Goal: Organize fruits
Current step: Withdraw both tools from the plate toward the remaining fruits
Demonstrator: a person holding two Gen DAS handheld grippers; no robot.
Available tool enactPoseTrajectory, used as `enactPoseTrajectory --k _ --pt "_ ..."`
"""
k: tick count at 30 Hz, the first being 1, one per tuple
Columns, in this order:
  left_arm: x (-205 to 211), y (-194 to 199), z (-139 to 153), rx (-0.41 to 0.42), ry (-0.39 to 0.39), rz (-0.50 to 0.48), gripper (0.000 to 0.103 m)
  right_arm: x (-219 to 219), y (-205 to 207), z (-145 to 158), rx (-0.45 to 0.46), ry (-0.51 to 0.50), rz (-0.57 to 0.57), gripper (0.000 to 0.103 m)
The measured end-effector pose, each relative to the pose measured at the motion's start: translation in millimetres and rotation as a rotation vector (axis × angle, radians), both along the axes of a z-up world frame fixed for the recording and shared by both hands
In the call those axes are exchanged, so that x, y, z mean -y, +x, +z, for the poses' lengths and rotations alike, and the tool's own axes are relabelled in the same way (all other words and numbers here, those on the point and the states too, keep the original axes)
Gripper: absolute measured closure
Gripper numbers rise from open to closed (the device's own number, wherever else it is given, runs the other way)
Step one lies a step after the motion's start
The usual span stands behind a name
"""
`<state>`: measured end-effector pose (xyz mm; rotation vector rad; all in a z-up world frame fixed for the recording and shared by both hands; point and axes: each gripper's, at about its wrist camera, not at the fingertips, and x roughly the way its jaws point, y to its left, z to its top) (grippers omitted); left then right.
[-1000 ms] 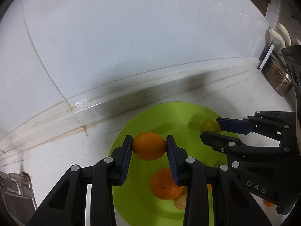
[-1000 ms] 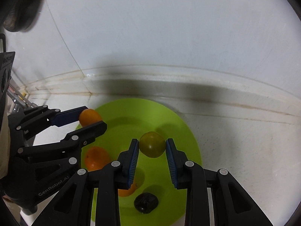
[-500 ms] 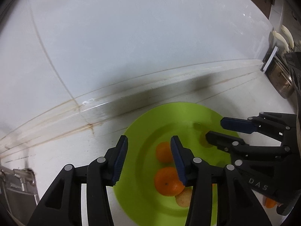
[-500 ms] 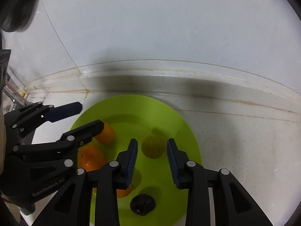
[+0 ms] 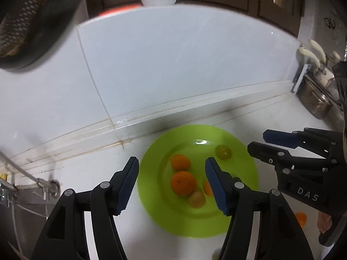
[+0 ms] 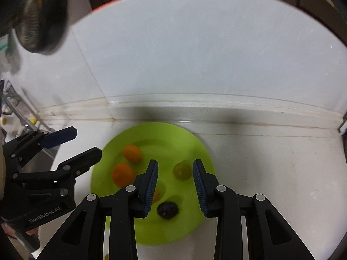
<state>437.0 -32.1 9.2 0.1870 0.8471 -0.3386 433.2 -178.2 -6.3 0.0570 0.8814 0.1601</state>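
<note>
Left claw (image 5: 172,186) empty and opening above lime-green plate (image 5: 245,221) on white worktop (image 5: 82,173), right claw (image 6: 175,187) slightly spread and empty, oranges (image 5: 183,183) and greenish-yellow fruit (image 6: 182,170) lay on plate.

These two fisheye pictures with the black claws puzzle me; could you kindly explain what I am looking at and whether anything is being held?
No robot arm is involved: a person holds a two-finger gripper in each hand, and each carries a camera looking along its fingers. One picture comes from the left gripper, whose jaws are opening; the other from the right gripper. Each also shows in the other's view, at the side. Both hang above a green plate on a white counter by a tiled wall. On the plate lie several oranges, among them the largest orange, a yellow-green fruit and a dark fruit. Neither gripper holds anything.
</note>
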Motion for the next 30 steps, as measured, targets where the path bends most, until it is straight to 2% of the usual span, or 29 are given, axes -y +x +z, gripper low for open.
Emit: enactPoseTrajectory --k 2,10,18,22,28,30 --pt "-3.8 -13.0 6.1 0.011 -0.008 0.003 0.038 -2.3 -12.6 5.5 0.025 -0.003 -0.001 0.063" --pt "-16.9 -66.8 18.1 0.076 -0.024 -0.011 0.032 -7.6 -75.1 20.0 0.109 -0.036 -0.016 0.063" --pt "-27.9 -117.8 32.7 0.101 -0.075 -0.051 0.028 -16.4 -132.6 34.3 0.168 -0.023 -0.044 0.063" --pt "-27.9 -139.9 36.3 0.130 -0.080 -0.053 0.022 -16.6 -156.9 36.4 0.197 -0.029 -0.068 0.054" --pt "-23.5 -171.3 39.8 0.163 -0.107 -0.032 0.016 -6.7 -181.9 35.1 0.206 -0.016 -0.088 0.053" --pt "-20.7 -179.2 39.3 0.168 -0.110 -0.014 0.016 -3.5 -189.6 34.7 0.213 -0.032 -0.092 0.050"
